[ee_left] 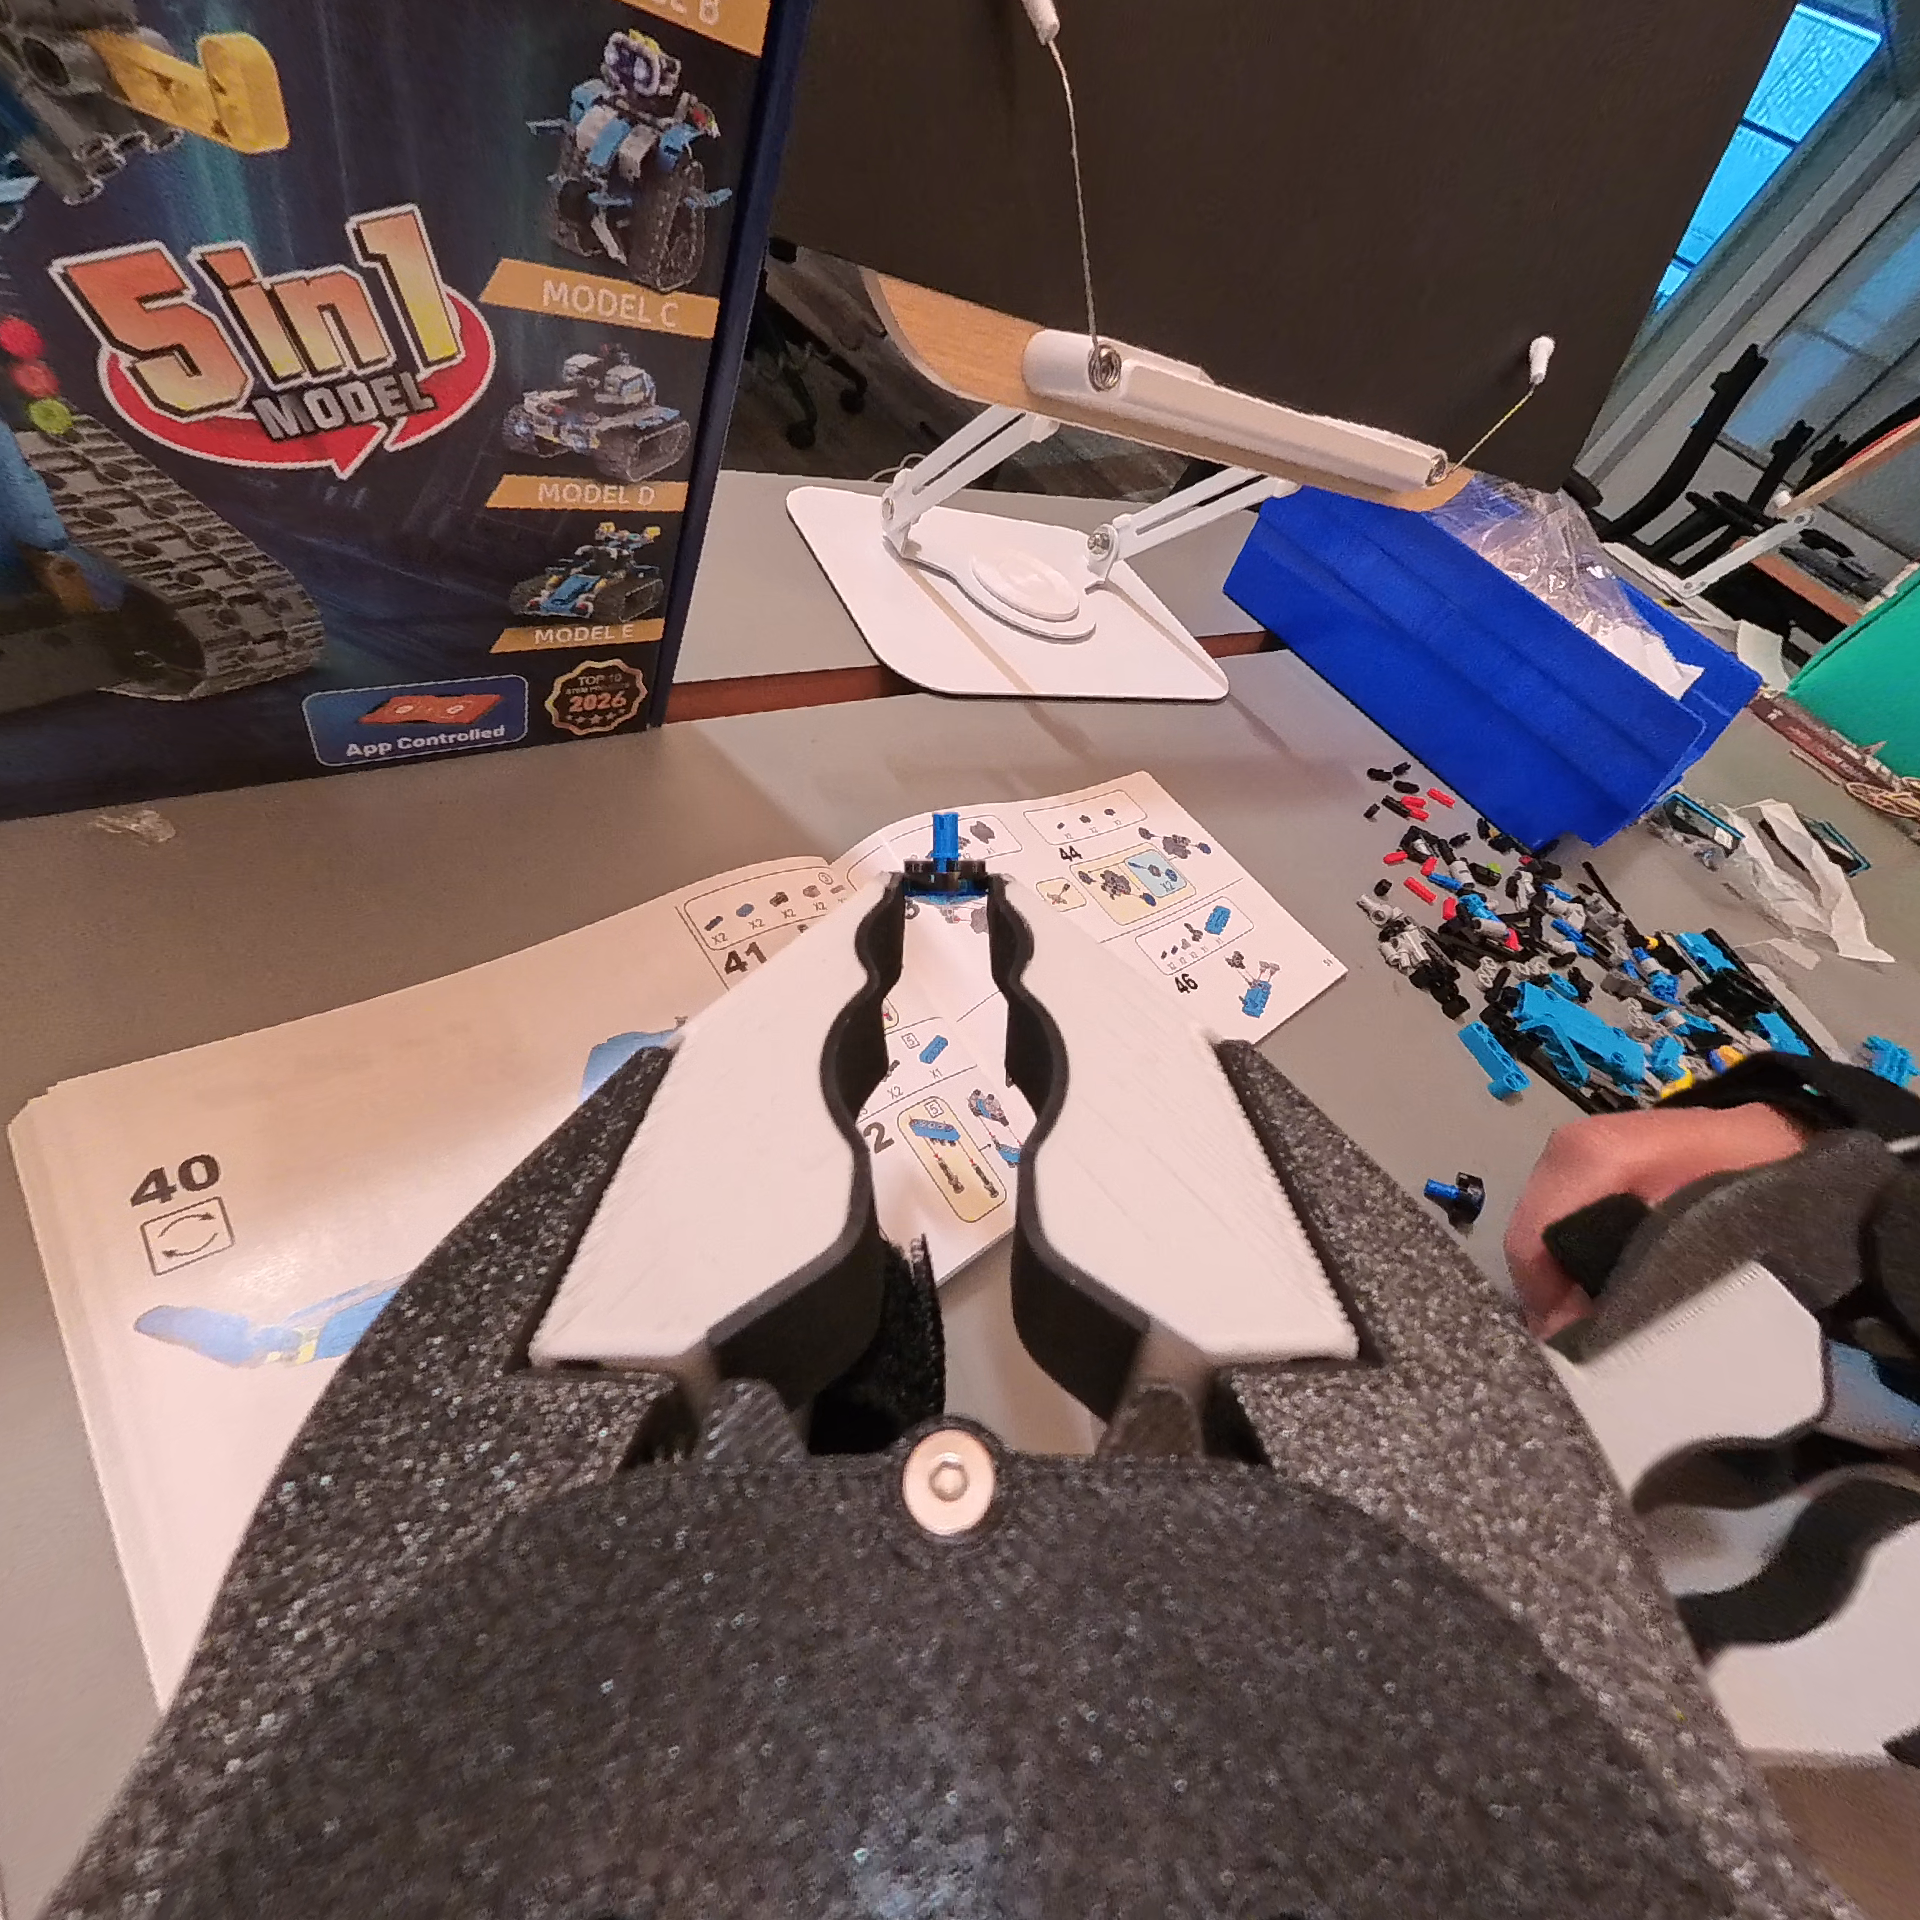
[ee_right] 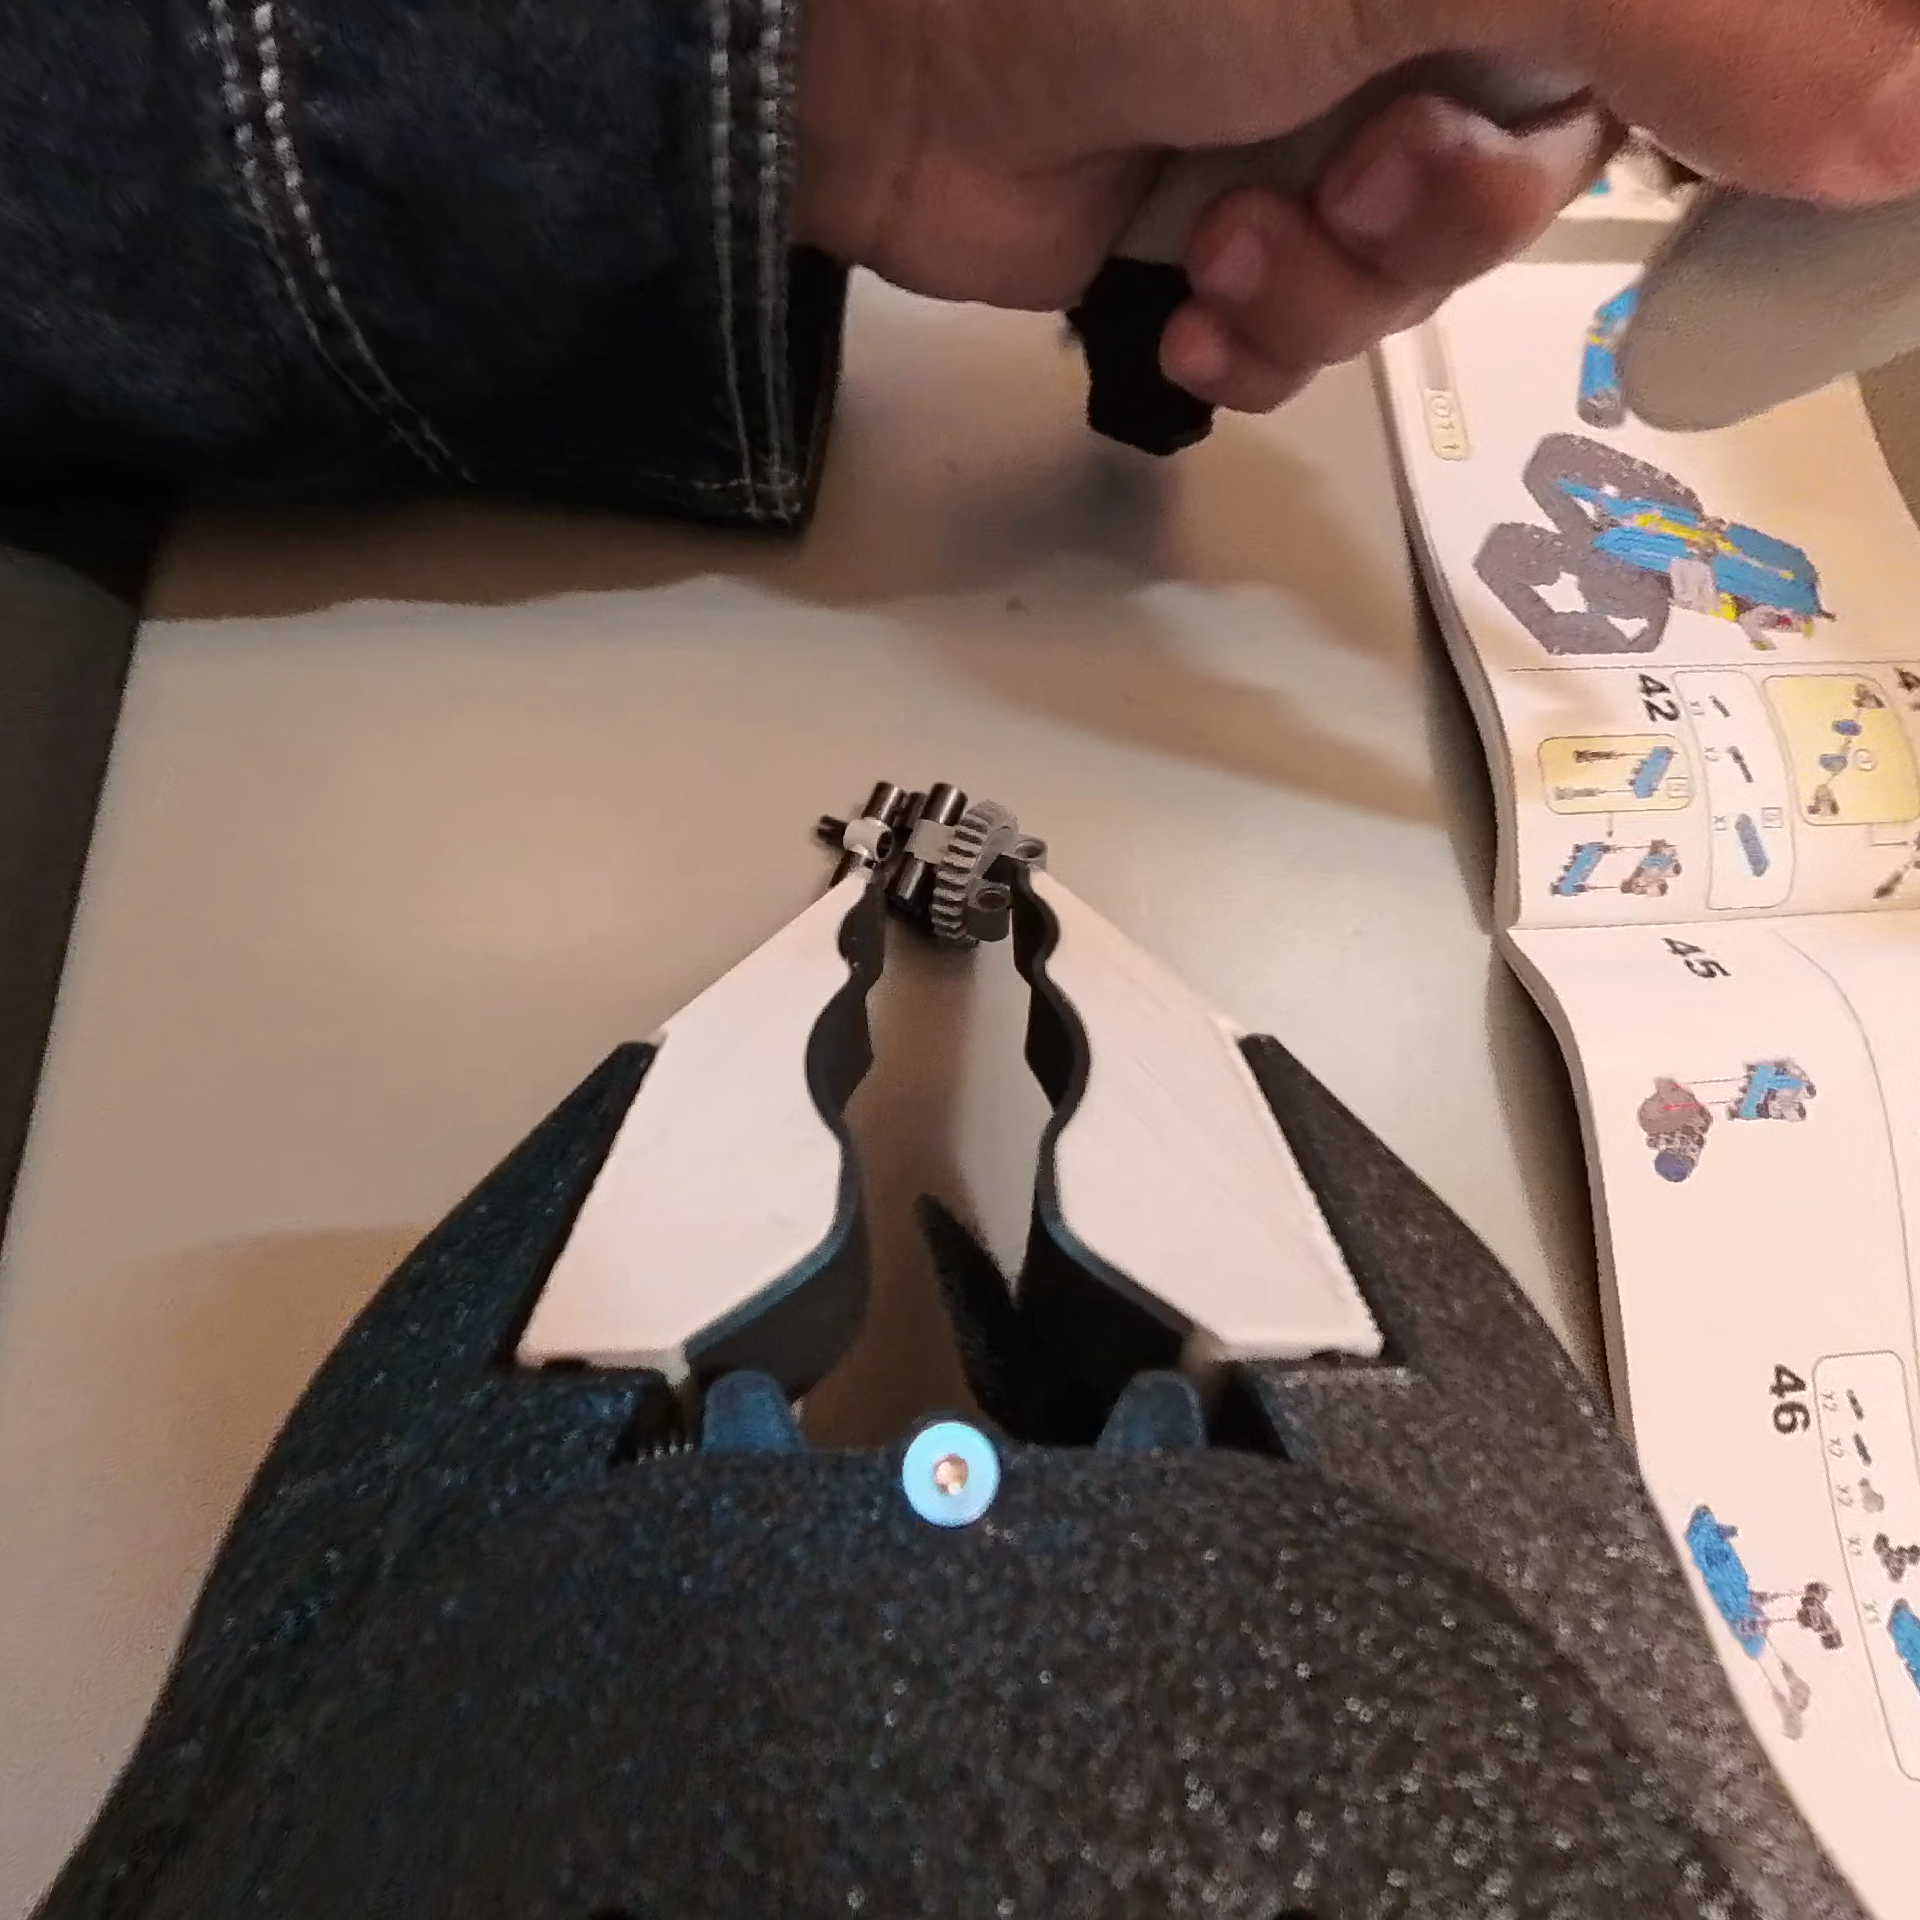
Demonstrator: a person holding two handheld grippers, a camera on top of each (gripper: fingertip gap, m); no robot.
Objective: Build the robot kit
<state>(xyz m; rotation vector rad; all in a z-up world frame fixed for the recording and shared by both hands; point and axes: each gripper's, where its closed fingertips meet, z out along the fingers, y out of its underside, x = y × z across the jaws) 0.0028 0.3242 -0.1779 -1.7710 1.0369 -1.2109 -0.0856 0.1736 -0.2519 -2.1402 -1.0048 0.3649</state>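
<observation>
My left gripper (ee_left: 943, 883) is shut on a small black piece with a blue pin (ee_left: 943, 847) sticking up from it, held above the open instruction booklet (ee_left: 312, 1091). My right gripper (ee_right: 930, 878) is shut on a small grey gear assembly (ee_right: 940, 862) with a toothed wheel, axle sleeves and connectors, held just above the pale table (ee_right: 468, 831). In the left wrist view the right gripper and the hand (ee_left: 1642, 1195) holding it show at the right edge. In the right wrist view a hand (ee_right: 1143, 177) grips the other gripper's handle at the top.
A pile of blue, black, grey and red building pieces (ee_left: 1558, 966) lies right of the booklet (ee_right: 1662, 935). One blue-and-black piece (ee_left: 1455, 1190) lies alone. A blue bin (ee_left: 1475, 644), a white stand (ee_left: 997, 592) and the toy box (ee_left: 343, 364) stand behind. A dark denim sleeve (ee_right: 395, 249) rests at the table edge. There is about 20 centimeters between the tips of the two grippers.
</observation>
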